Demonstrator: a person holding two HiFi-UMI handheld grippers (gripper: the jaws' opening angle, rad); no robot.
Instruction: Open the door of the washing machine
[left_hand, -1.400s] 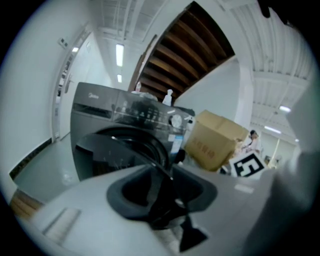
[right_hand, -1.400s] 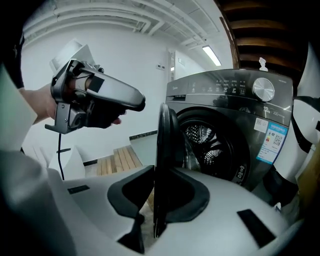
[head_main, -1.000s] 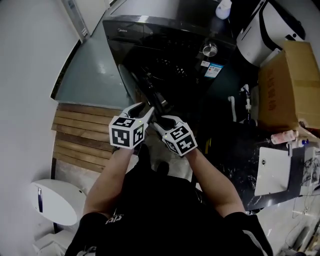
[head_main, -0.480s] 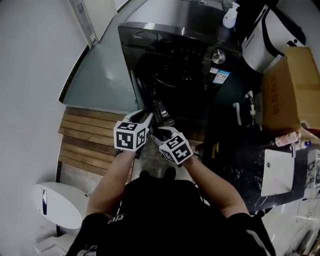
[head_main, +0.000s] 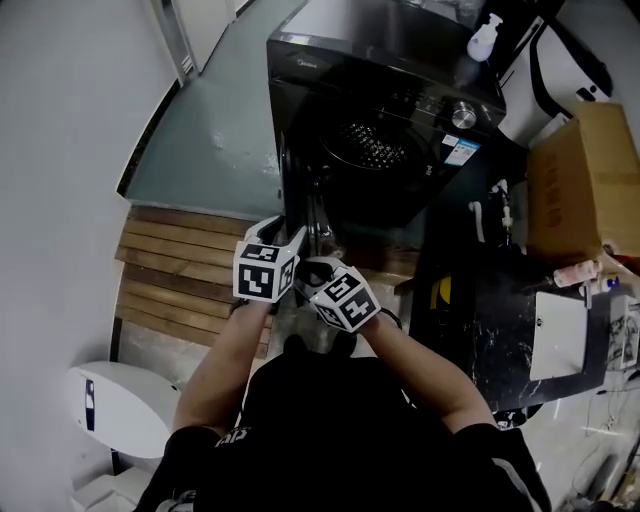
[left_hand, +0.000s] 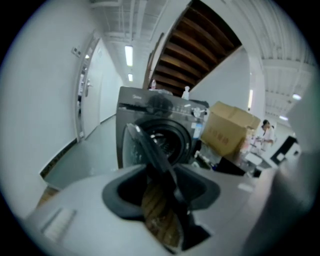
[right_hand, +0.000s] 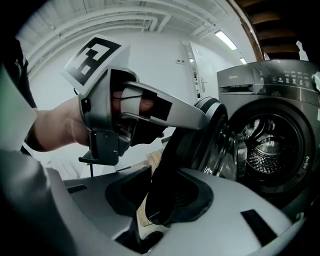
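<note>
At the front of the washing machine (head_main: 440, 190), the door (right_hand: 180, 155) stands swung well out from the round opening. It hangs off the left side of that opening as the head view shows it and is seen almost edge-on from above. Behind it the perforated steel drum (head_main: 375, 148) lies bare.

The 2 grippers meet at the door's free edge, just in front of the machine, with their marker cubes side by side. The right gripper (right_hand: 161, 197) has its jaws about halfway apart, and they have just eased a little wider. They pinch the door's thick black rim, which runs up out of the gap toward the machine. The left gripper (left_hand: 162, 190) has its jaws spread wide, having just been opening. The thin edge of the door passes between them, with slack on either side. The person's hand (right_hand: 55, 130) wraps the left gripper's handle.

On the machine's control panel, above and to the right of the drum, sits 1 round knob (head_main: 463, 115). A white spray bottle (head_main: 485, 35) stands on the machine's top near its back right corner. To the right of the machine is a brown cardboard box (head_main: 585, 175). To the left of the machine, pale grey floor gives way to wooden slats (head_main: 180, 270) nearer the person.
</note>
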